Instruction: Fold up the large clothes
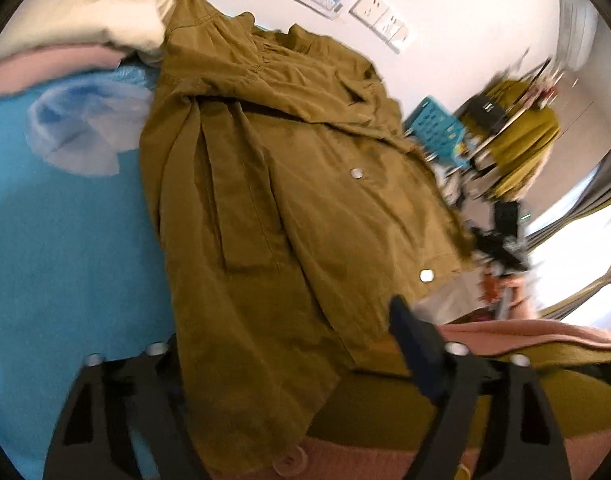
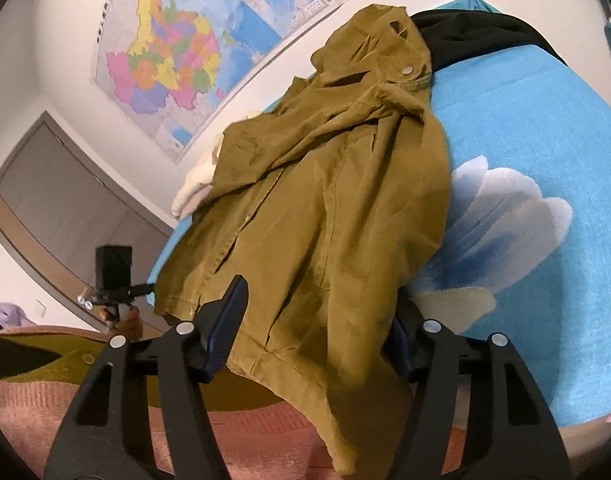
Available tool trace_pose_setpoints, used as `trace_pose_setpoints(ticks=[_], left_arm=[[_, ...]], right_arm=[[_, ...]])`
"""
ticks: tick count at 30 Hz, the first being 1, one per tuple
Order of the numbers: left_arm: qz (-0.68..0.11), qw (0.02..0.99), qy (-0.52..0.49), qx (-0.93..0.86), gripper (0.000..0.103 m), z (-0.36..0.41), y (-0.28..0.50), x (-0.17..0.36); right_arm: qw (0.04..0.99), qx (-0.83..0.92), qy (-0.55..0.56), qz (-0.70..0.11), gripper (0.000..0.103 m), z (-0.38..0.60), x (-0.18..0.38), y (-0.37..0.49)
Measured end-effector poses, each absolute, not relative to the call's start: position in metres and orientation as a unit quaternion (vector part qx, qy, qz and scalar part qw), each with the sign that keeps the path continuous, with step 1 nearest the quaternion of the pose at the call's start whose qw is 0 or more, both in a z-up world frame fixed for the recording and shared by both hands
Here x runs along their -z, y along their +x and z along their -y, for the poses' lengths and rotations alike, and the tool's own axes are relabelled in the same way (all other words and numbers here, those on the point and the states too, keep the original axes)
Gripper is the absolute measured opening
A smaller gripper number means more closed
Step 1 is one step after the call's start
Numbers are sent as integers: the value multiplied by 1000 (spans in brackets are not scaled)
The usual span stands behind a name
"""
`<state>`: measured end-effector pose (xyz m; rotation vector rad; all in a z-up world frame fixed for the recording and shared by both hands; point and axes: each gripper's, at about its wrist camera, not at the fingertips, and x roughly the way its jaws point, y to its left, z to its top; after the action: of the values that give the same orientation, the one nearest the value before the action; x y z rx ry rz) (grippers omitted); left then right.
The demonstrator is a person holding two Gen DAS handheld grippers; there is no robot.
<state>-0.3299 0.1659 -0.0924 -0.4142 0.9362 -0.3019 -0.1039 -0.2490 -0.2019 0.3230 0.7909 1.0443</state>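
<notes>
jacket: olive jacket sprawled on the blue bed, hem end hanging toward both tongs, collar far up by the wall
long axis: runs straight away from the grippers, hem near, collar far
left gripper: jaws apart, hem cloth between them, not pinched I think
right gripper: same deal, spread around the hem
nearer hand: about even, one per hem corner

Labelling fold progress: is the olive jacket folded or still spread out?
Partly folded. The olive jacket lies lengthwise on the blue bedsheet, one sleeve laid over its body, hem end not yet folded up.
</notes>
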Motion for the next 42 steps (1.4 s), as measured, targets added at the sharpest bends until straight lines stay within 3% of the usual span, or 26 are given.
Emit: trace_pose_setpoints(ticks=[2, 3, 5, 7, 19, 25, 29, 42], left_arm=[[-452, 867, -176, 112, 47, -161, -325, 92], [-456, 869, -173, 90, 33, -162, -323, 91], [-454, 868, -190, 67, 22, -167, -323, 91], [-446, 870, -198, 61, 7, -170, -326, 86], [-329, 904, -253, 99, 6, -206, -376, 11], [-347, 890, -277, 101, 6, -216, -371, 27], [-361, 880, -290, 104, 6, -222, -353, 33], [-367, 892, -245, 100, 7, -243, -282, -30]], right_arm=[[777, -481, 156, -374, 46, 248, 206, -103], [774, -480, 166, -377, 35, 249, 208, -102], [766, -481, 199, -378, 16, 256, 212, -100], [758, -488, 230, -367, 11, 263, 210, -101], [759, -565, 223, -235, 9, 285, 120, -184], [758, -541, 244, -270, 9, 287, 138, -182], [761, -542, 254, -252, 9, 284, 125, -179], [761, -531, 303, -218, 8, 277, 82, -114]])
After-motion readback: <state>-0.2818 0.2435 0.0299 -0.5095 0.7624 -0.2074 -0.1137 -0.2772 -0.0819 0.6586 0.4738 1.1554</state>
